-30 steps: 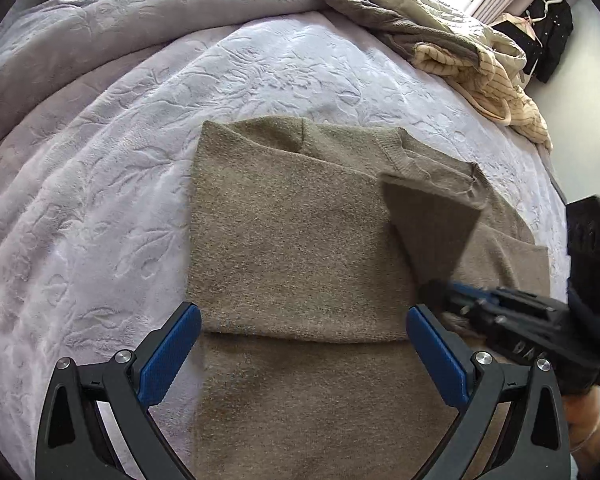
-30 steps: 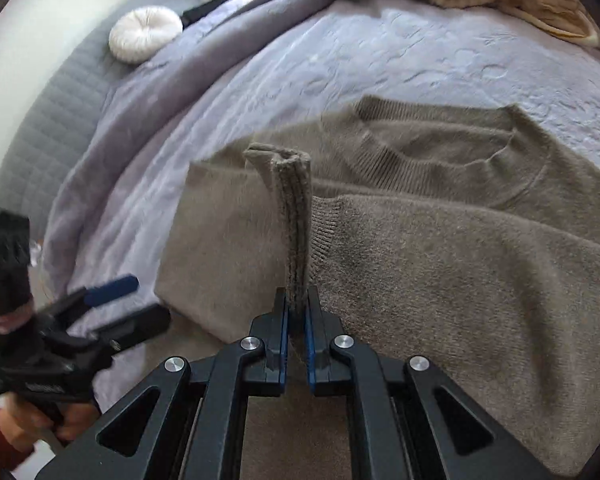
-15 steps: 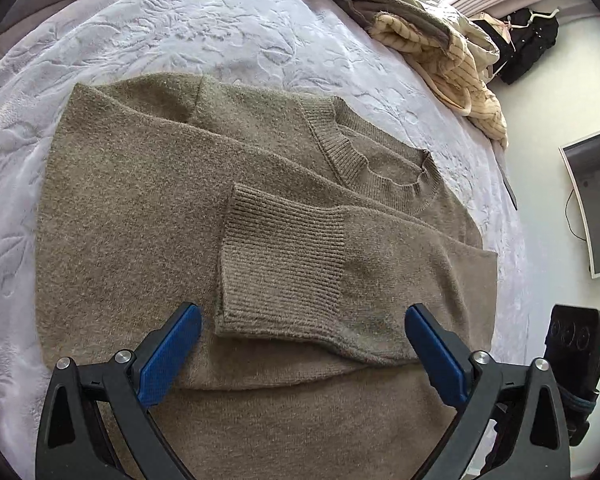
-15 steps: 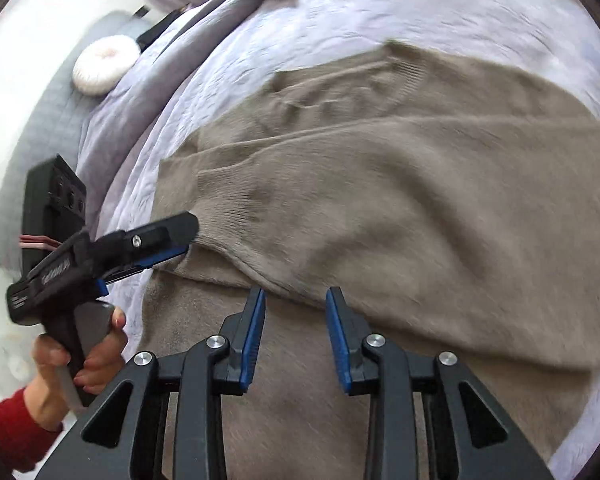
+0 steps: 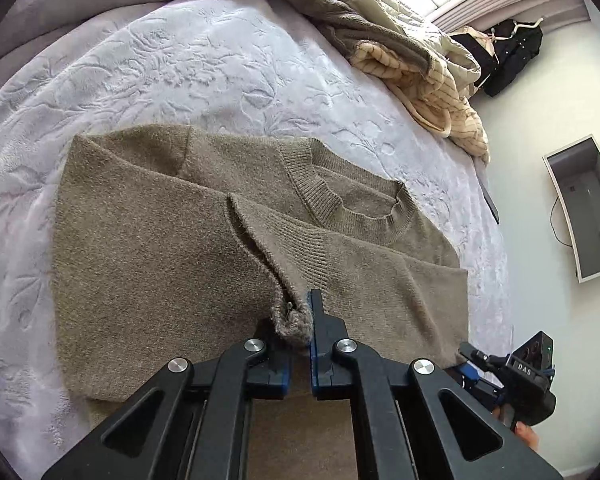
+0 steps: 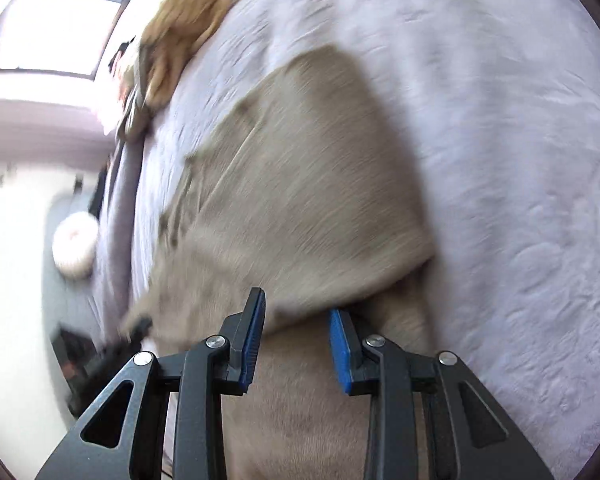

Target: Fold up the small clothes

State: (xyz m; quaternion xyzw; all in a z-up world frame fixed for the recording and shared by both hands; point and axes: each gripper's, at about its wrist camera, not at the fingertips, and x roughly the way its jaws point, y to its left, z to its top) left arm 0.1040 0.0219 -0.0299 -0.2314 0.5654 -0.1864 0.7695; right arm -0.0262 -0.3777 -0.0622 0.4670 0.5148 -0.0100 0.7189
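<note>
An olive-brown knit sweater (image 5: 148,248) lies flat on the bed, neckline away from me, both sleeves folded across its chest. My left gripper (image 5: 298,320) is shut on the ribbed cuff of the upper sleeve (image 5: 296,256) and lifts it a little off the body. In the blurred right wrist view the same sweater (image 6: 308,184) fills the middle. My right gripper (image 6: 296,334) is open and empty, its blue pads over the sweater's folded edge. It also shows at the lower right of the left wrist view (image 5: 512,376).
The sweater rests on a lilac embossed bedspread (image 5: 204,64). A heap of beige and striped clothes (image 5: 428,64) lies at the far right edge of the bed. A white round cushion (image 6: 74,248) sits by the headboard. A wall screen (image 5: 584,204) hangs right.
My right gripper let go of the sleeve cuff, opened and swung to the sweater's right edge. My left gripper, open before, moved in and shut on that cuff.
</note>
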